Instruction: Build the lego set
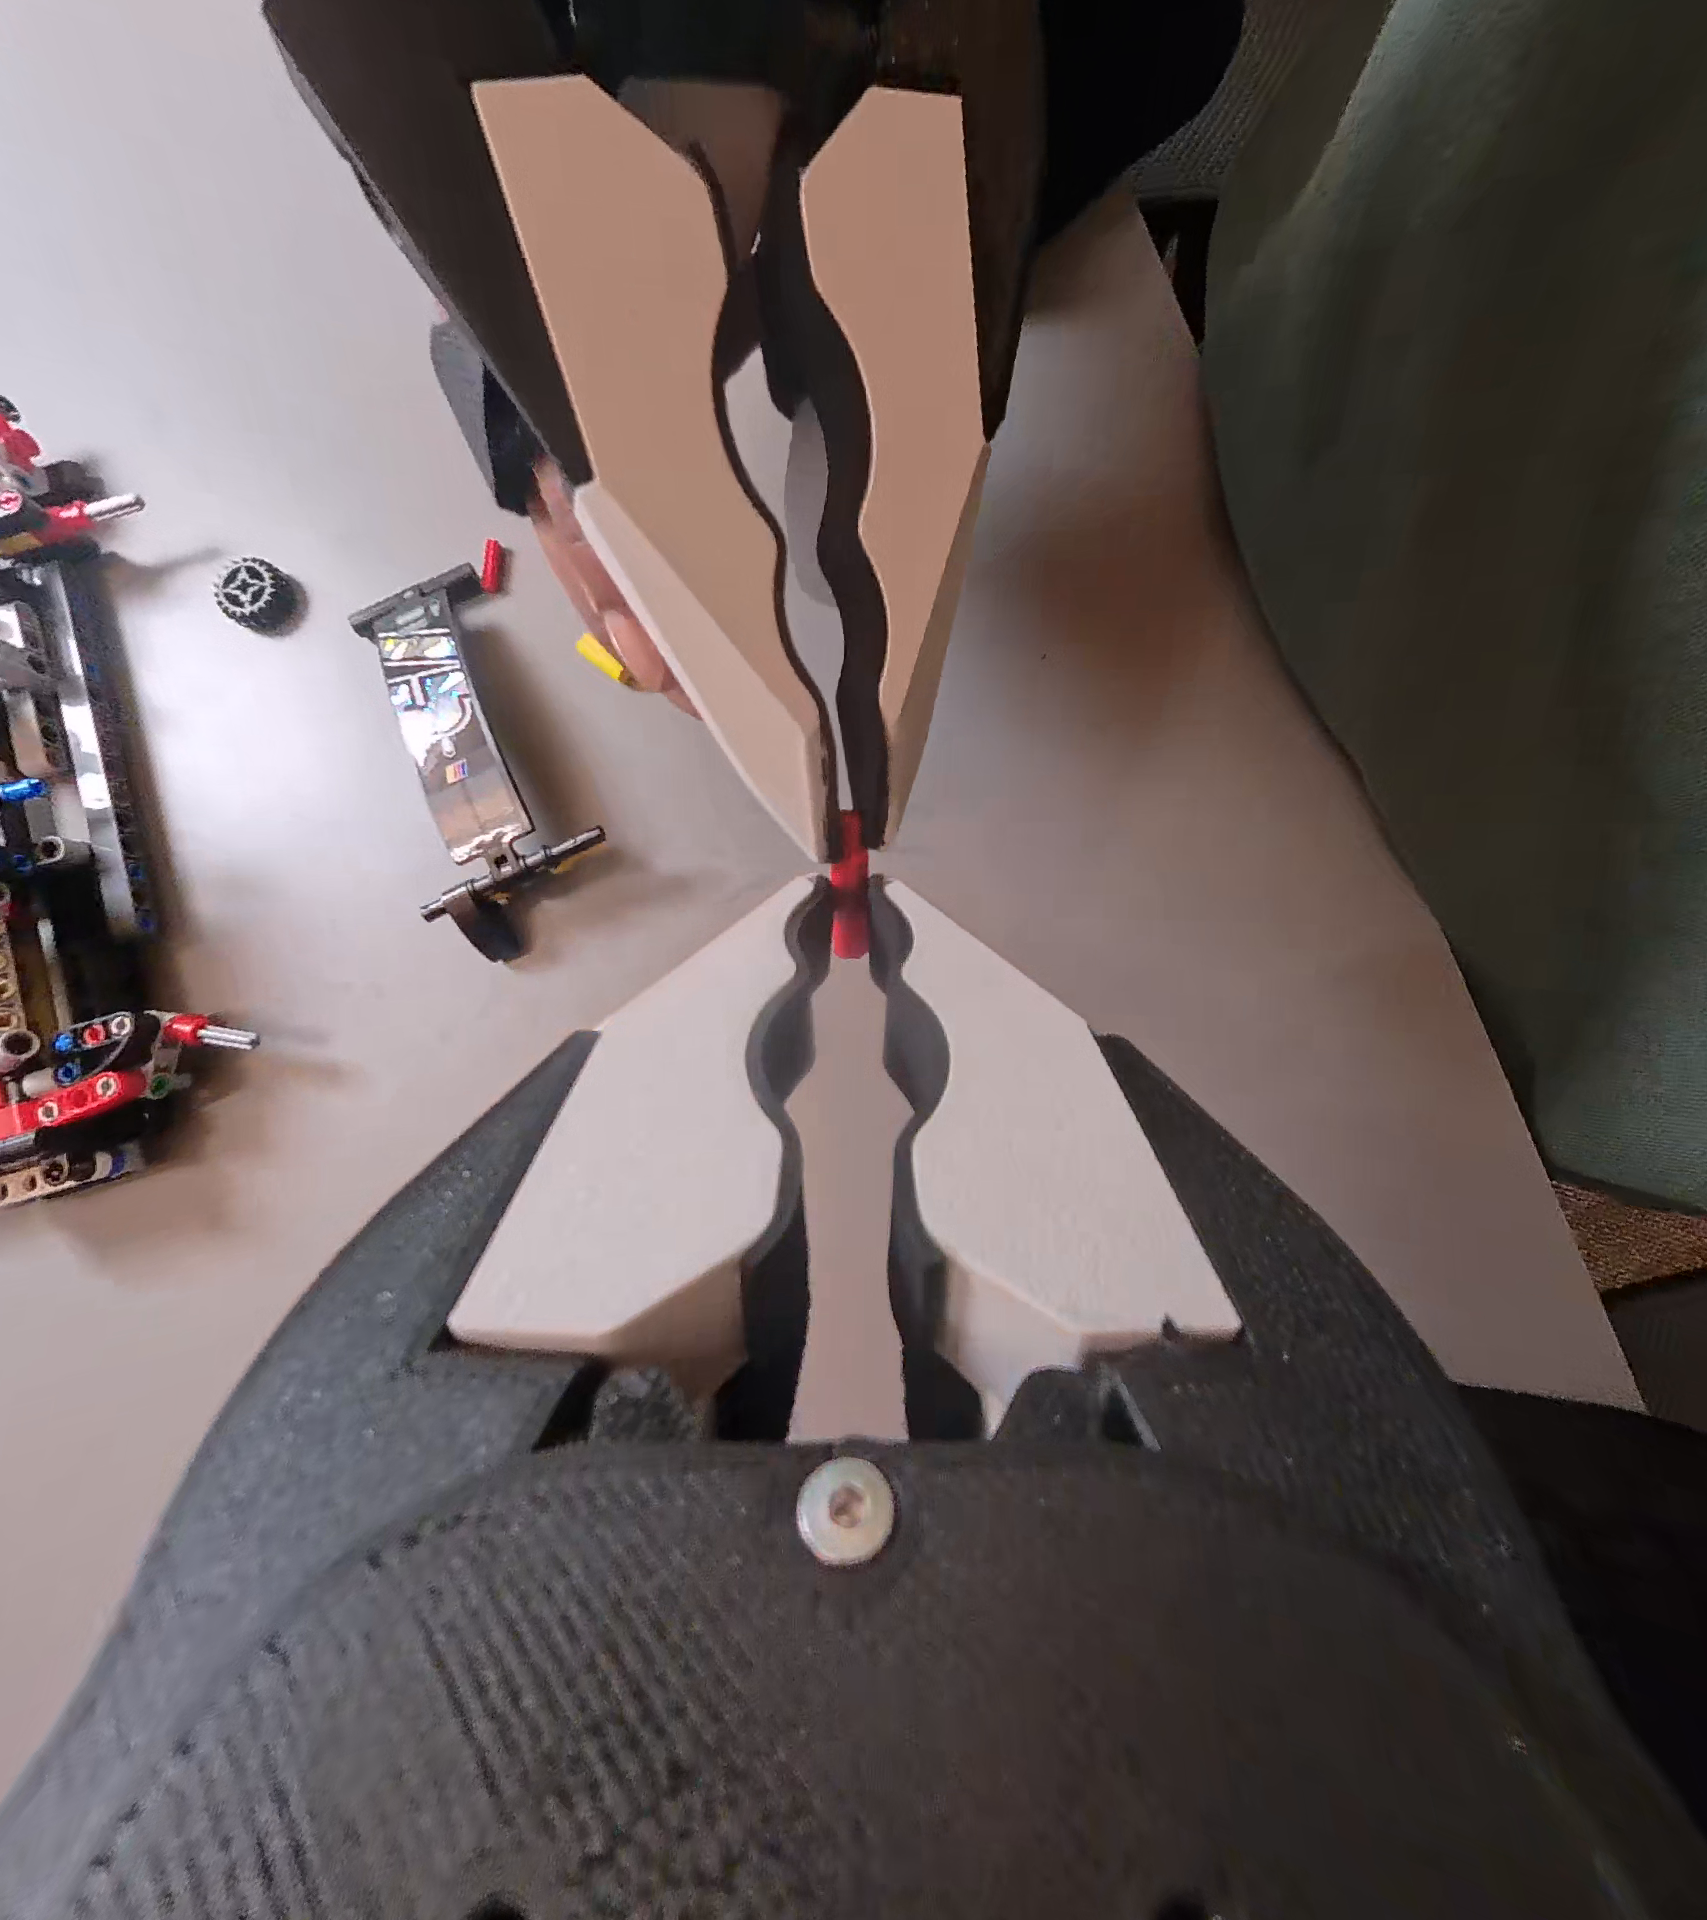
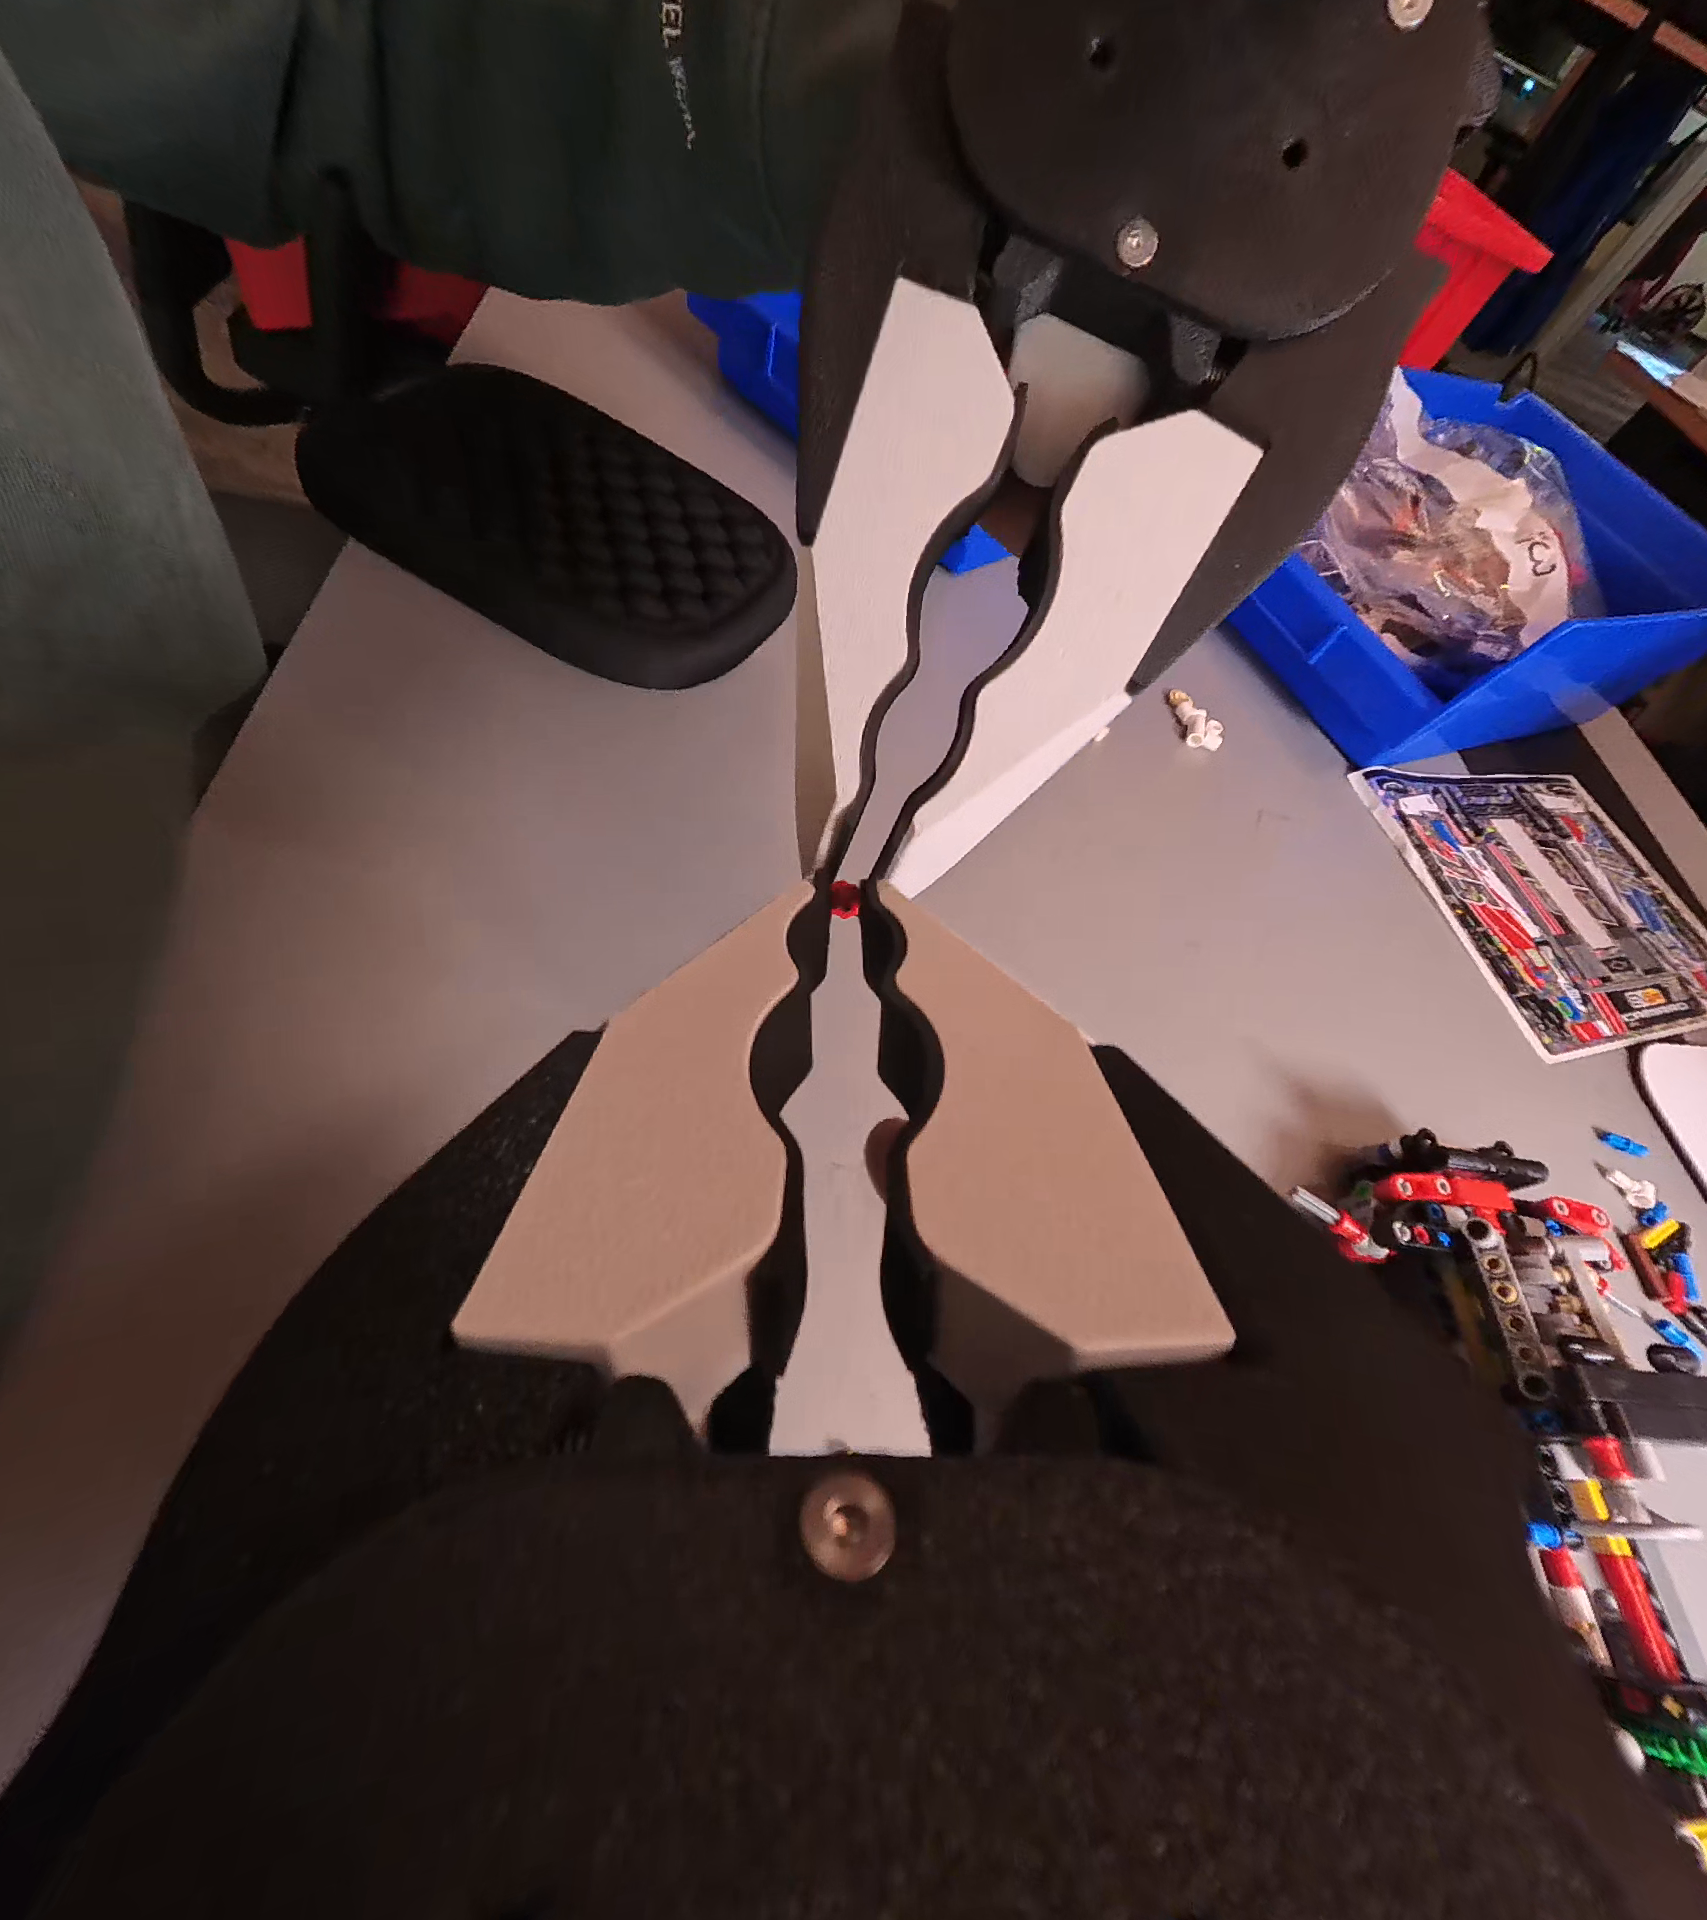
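Observation:
A small red Lego connector [image 1: 847,902] is held in the air between the two grippers, which meet tip to tip above the grey table [image 1: 205,260]. My left gripper [image 1: 847,906] is shut on its near end. My right gripper [image 1: 854,826] comes in from above and is shut on its far end. In the right wrist view the red connector [image 2: 844,899] shows end-on between my right gripper's [image 2: 842,902] tips, with the left gripper [image 2: 854,860] opposite. The partly built Lego car [image 1: 7,831] lies on the table to the left; it also shows in the right wrist view [image 2: 1607,1403].
A black gear [image 1: 257,590], a silver panel with black pins [image 1: 449,727], a small red pin [image 1: 493,561] and a yellow piece [image 1: 605,660] lie loose. A sticker sheet [image 2: 1555,914], a blue bin of bags [image 2: 1659,634], white bits [image 2: 1197,722] and a chair armrest [image 2: 548,530] are nearby. My left and right fingertips are right by each other. Left tips and right tips are each some 20 cm from the small red pin [image 1: 493,561].

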`<control>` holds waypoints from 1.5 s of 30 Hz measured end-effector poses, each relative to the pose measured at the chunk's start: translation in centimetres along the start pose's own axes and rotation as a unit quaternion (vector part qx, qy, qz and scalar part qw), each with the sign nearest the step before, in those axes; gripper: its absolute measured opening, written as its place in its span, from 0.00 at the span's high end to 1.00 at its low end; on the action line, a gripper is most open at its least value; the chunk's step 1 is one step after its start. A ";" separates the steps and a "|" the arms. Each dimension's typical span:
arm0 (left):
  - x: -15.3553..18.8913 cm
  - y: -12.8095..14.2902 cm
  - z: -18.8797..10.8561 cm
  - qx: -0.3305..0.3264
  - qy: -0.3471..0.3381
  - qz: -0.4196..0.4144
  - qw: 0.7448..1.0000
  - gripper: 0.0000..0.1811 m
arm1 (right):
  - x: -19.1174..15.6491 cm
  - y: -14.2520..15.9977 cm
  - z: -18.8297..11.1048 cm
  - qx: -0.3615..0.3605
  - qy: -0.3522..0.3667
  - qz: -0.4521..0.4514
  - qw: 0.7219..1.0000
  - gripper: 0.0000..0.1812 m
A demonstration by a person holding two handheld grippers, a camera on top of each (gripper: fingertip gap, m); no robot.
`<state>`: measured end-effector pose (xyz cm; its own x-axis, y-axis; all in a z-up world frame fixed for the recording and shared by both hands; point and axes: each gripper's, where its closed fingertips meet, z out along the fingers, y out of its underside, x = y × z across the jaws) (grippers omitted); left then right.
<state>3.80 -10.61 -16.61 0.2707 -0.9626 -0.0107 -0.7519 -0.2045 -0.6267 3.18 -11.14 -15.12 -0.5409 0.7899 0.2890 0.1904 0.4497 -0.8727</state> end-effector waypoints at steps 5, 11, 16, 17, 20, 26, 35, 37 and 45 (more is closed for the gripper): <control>-0.8 -0.8 -0.7 0.081 -0.025 -0.030 0.996 0.98 | 0.9 -0.1 -0.8 0.032 0.009 0.025 0.999 0.99; -1.5 -2.7 -1.0 0.215 -0.100 -0.050 0.970 0.92 | 1.7 -1.0 -2.4 0.123 0.004 0.105 0.987 1.00; -1.7 -3.2 -1.1 0.252 -0.097 -0.063 0.961 0.98 | 2.0 -1.1 -2.6 0.149 -0.006 0.129 0.980 1.00; -1.8 -3.4 -1.3 0.265 -0.092 -0.070 0.957 0.98 | 2.1 -1.3 -2.8 0.154 -0.006 0.133 0.979 1.00; -1.7 -3.4 -1.4 0.287 -0.070 -0.082 0.952 0.98 | 2.1 -1.3 -2.8 0.162 -0.018 0.138 0.977 1.00; -1.6 -3.4 -1.6 0.311 -0.046 -0.092 0.945 0.97 | 2.1 -1.2 -3.6 0.158 -0.042 0.130 0.978 1.00; -3.3 -2.5 -3.2 0.357 -0.051 -0.107 0.926 0.98 | 5.2 -0.9 -6.1 0.188 0.006 0.143 0.972 1.00; -3.4 -2.2 -2.9 0.365 -0.045 -0.117 0.922 0.98 | 5.5 -0.6 -6.2 0.190 0.010 0.151 0.970 1.00; -3.1 -2.4 -1.7 0.368 -0.039 -0.125 0.921 0.98 | 4.1 -0.5 -4.6 0.194 -0.013 0.167 0.967 1.00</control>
<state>3.69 -7.42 -13.74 0.4430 -0.8808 0.1673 -0.0583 -0.2145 -0.9750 4.64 -6.17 -11.64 -0.5235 0.8511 -0.0398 0.0388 -0.0229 -0.9990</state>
